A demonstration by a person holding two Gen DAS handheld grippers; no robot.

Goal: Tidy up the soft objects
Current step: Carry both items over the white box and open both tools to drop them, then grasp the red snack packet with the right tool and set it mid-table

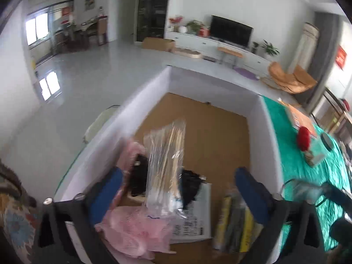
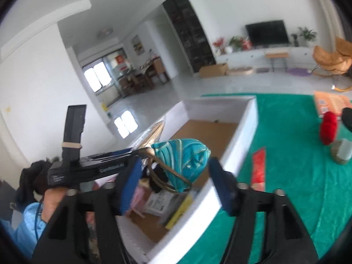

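While both grippers stand over the white box (image 1: 105,136), the left gripper (image 1: 178,189) is spread wide above a pink fabric (image 1: 134,226) and a clear packet (image 1: 165,160); the right gripper (image 2: 173,180), jaws apart, frames a teal pouch (image 2: 187,162) without pressing it.

One white box (image 1: 154,101) is lying ahead of the left fingers, holding two pink mesh bundles (image 1: 134,228), two black fabric pieces (image 1: 139,179), one clear bag of sticks (image 1: 165,158) and one printed packet (image 1: 193,217). One teal pouch (image 2: 187,160) is hanging between the right fingers. One red pom-pom (image 2: 328,129) is sitting beyond the right finger.
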